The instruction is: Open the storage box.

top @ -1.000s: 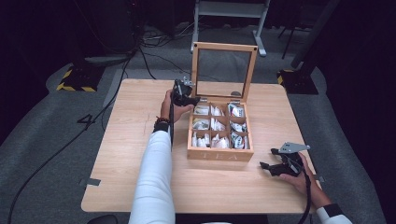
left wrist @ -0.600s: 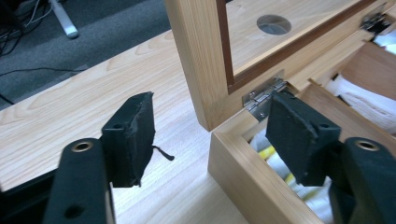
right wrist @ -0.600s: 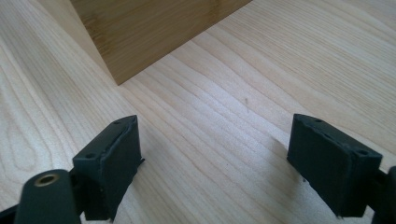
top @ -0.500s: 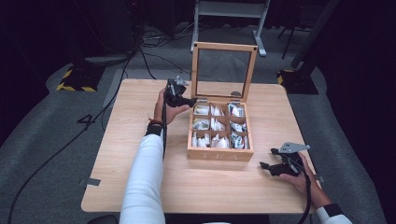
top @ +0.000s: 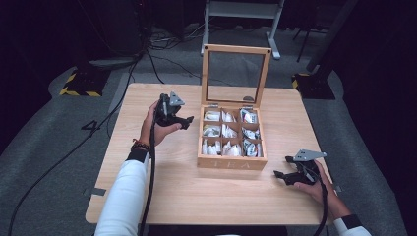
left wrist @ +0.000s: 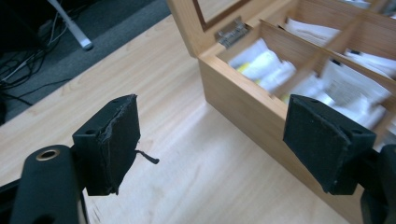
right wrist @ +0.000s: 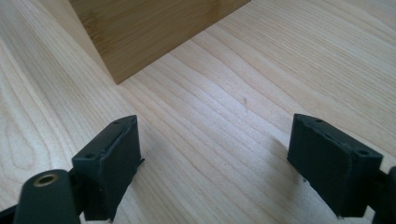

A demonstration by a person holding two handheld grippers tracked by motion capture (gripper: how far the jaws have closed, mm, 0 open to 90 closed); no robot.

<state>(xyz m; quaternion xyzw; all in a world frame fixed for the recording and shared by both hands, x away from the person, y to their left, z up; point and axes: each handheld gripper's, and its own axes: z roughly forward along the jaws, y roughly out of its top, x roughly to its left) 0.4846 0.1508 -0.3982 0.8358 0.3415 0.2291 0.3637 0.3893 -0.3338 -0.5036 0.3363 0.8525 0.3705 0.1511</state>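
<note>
A: Nearest the person, the right gripper (top: 286,176) rests low on the table (top: 162,187), jaws spread wide with nothing between them; bare wood shows between its pads in the right gripper view.

B: Further in, the tea box (top: 231,161) sits mid-table, its glass lid (top: 236,73) standing upright; white sachets (top: 222,132) fill its compartments.

A: And the left gripper (top: 186,120) hovers just beside the box's left wall; its jaws have just been opening, empty, apart from the box.
</note>
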